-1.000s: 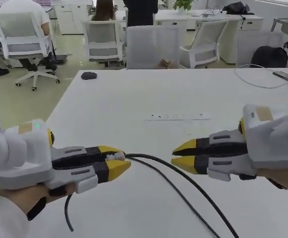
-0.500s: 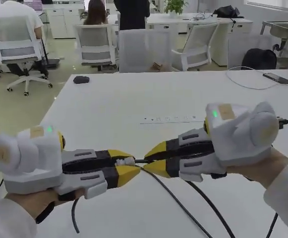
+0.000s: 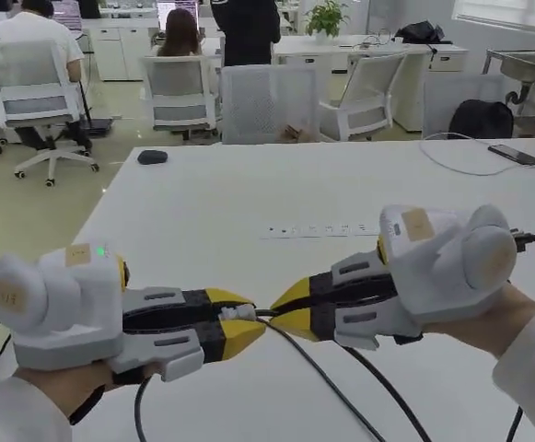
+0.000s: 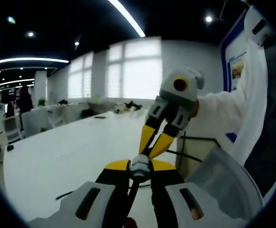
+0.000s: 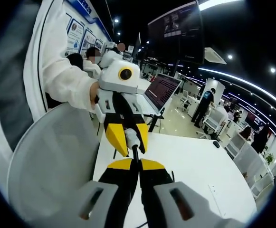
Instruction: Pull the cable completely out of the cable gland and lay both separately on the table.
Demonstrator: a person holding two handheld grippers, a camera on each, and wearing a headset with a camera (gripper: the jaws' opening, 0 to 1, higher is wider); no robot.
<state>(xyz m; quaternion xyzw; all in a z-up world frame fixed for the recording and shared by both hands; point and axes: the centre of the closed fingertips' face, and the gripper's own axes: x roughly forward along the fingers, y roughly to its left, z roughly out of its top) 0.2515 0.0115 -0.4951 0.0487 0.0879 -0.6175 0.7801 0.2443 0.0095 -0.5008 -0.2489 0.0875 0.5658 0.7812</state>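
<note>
The left gripper [image 3: 234, 319] holds the white gland [image 3: 240, 313] in the tips of its yellow jaws. The jaws are closed tight on it. The gland is up in the air, above the near part of the white table [image 3: 249, 193].

The black cable [image 3: 318, 373] comes out of the gland toward the right gripper [image 3: 279, 310]. That gripper is just beside the gland, tip to tip with the left one. Its jaws are closed on the cable right next to the gland. The cable is not pulled out of the gland. From the gland it drops down onto the table and runs toward the person.

In the left gripper view the gland [image 4: 139, 166] sits between the jaws, and the right gripper [image 4: 147, 152] points at it. In the right gripper view the cable [image 5: 135, 156] goes straight up from the jaws to the gland [image 5: 130, 137].

Far from the gland, at the far side of the table, lie a dark mouse [image 3: 152, 157] and a phone [image 3: 514, 154].
</note>
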